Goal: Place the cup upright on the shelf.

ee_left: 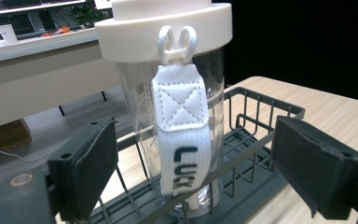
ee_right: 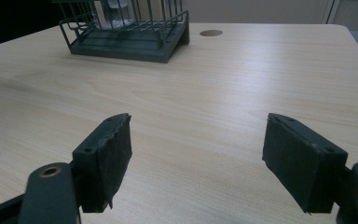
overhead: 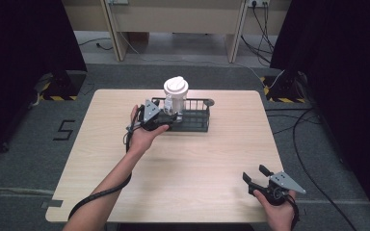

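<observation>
My left gripper (ee_left: 196,163) sits jaws wide on either side of the clear white-lidded bottle (ee_left: 168,93) standing in the dark wire rack (ee_left: 261,116), its white strap (ee_left: 182,135) reading "LUCK", while my right gripper (ee_right: 198,158) hovers wide apart over the table (ee_right: 214,84).

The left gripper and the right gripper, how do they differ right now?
The left gripper is up at the wire rack, its jaws either side of the clear bottle without touching it; the right gripper sits at the table's near edge, far from the rack, over bare wood. Both are open, each held in a hand.
</observation>
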Demonstrator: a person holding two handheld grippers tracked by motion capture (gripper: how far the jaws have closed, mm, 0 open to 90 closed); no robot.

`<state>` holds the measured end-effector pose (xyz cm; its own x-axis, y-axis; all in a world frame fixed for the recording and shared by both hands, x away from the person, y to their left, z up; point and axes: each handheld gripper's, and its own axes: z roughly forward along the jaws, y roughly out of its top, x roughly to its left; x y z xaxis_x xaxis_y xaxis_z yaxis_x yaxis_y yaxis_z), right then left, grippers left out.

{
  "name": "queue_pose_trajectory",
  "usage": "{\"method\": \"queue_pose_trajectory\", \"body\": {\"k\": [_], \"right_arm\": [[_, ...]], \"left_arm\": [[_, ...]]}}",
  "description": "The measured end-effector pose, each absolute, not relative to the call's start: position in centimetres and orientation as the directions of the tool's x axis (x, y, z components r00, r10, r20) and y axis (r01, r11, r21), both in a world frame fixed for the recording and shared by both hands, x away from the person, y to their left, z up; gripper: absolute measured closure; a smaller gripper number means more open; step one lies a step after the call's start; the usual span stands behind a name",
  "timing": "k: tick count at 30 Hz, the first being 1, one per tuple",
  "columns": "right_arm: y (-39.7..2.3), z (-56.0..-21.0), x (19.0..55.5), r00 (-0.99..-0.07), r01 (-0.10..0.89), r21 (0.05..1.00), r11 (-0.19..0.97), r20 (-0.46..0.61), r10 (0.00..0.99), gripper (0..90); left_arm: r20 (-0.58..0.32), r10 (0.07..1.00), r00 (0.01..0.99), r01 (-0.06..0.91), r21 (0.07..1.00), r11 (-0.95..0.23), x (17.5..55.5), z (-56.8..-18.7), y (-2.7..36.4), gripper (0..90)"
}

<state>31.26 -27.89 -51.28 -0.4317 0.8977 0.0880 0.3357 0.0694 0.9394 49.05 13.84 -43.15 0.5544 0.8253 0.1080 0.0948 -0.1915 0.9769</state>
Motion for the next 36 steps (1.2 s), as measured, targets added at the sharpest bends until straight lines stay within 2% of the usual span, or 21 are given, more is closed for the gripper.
{"method": "queue_pose_trajectory", "body": {"k": [36], "right_arm": [[-27.9, -51.3, 31.3, -0.427, 0.337, 0.939, 0.064, 0.091, 0.9, 24.3]], "left_arm": [[0.122, 0.827, 0.549, 0.073, 0.979, -0.192, 42.9, -43.6, 18.8, 14.2]]}}
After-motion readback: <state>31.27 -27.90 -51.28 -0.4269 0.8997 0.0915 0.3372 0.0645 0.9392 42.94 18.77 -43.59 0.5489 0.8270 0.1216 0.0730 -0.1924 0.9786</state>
